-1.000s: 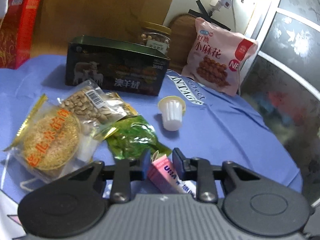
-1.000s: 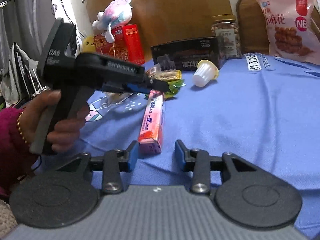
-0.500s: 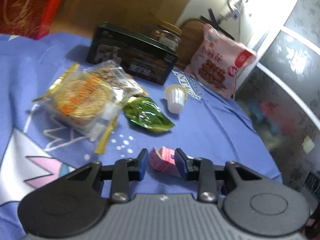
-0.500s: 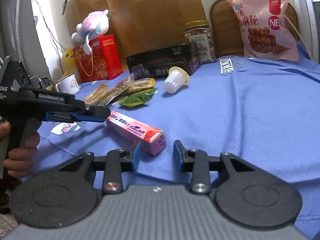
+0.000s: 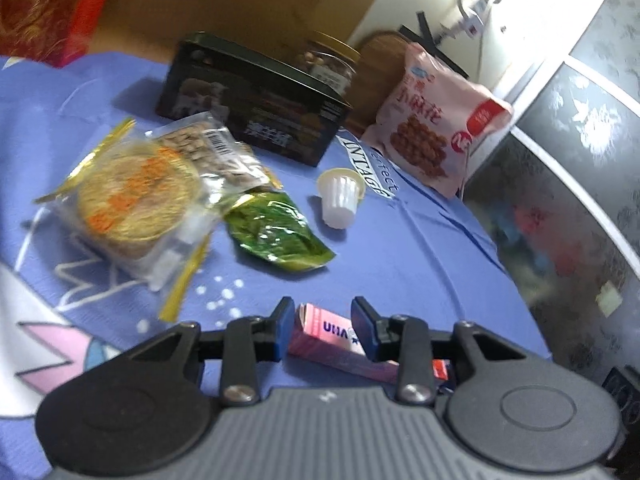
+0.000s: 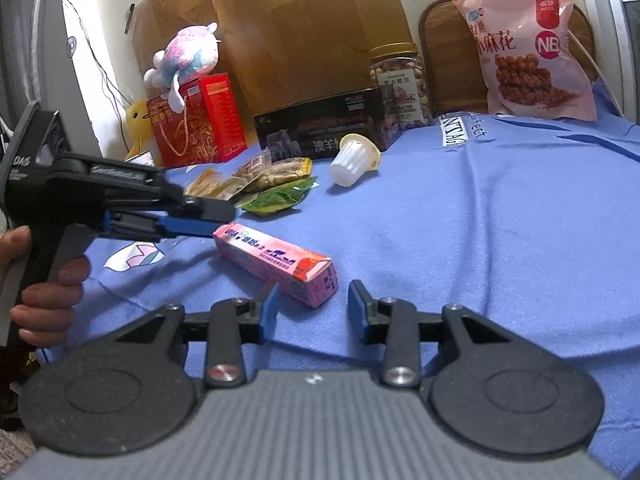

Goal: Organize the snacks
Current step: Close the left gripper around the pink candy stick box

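A long pink snack box [image 6: 276, 264] lies flat on the blue cloth. My left gripper [image 5: 325, 326] is open, its jaws either side of the box's far end [image 5: 324, 328]; it also shows in the right wrist view [image 6: 208, 220] just above that end. My right gripper [image 6: 314, 310] is open and empty, just in front of the box's near end. Beyond lie a round cake pack [image 5: 134, 194], a nut pack [image 5: 212, 156], a green packet [image 5: 276, 232] and a white jelly cup [image 5: 340, 196].
A dark box [image 5: 252, 100], a nut jar [image 6: 400, 80] and a pink snack bag [image 6: 528, 44] stand at the back. A red gift box [image 6: 196, 120] with a plush toy [image 6: 188, 52] stands back left. The table edge falls away at right [image 5: 532, 320].
The pink box has swung from lengthwise to lying crosswise on the cloth. My left gripper has opened wider around its end. My right gripper stays open in front.
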{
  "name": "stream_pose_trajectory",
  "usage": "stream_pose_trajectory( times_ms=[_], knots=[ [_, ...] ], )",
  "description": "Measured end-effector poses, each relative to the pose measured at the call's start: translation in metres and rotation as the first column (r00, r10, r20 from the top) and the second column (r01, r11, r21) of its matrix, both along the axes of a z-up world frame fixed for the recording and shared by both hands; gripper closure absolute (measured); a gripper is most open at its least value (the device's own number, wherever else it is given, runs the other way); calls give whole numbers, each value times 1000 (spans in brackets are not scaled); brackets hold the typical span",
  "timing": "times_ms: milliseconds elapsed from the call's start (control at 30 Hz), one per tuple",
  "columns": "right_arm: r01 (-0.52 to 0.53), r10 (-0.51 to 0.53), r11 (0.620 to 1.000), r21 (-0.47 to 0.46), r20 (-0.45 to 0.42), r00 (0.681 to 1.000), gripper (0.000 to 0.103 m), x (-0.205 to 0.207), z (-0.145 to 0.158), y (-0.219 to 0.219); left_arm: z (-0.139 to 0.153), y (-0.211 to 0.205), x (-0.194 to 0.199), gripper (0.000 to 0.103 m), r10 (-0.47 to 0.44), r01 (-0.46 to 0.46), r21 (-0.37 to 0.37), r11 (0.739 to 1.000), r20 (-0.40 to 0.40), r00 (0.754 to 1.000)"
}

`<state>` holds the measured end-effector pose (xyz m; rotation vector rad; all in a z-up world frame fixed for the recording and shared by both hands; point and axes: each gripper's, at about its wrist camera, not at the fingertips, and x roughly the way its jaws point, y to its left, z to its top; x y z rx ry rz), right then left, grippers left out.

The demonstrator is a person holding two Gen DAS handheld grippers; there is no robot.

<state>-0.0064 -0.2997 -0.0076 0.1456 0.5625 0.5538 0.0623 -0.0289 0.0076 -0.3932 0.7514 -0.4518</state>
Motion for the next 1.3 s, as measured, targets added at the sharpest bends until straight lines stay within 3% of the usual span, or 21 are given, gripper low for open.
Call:
stream_pose_trajectory(
  times_ms=[267, 667, 933, 1300],
  knots=[
    [-5, 5, 1000, -29, 11, 1000, 64, 6, 0, 8, -9, 0, -8, 68, -24, 24, -1, 1000, 2, 1000],
    [-124, 128, 988, -88, 41, 991, 65, -2, 2, 45, -11, 49, -47, 69, 56, -56, -41, 998, -2, 998],
    [-133, 135, 989, -71, 34, 990, 62, -8, 2, 52, -13, 58, -65, 68, 70, -70, -54, 996, -4, 998],
    [-100, 100, 995, -8, 34, 994, 61, -11, -2, 46, -9, 47, -62, 52, 53, -53, -27, 998, 7, 999]
  ],
)
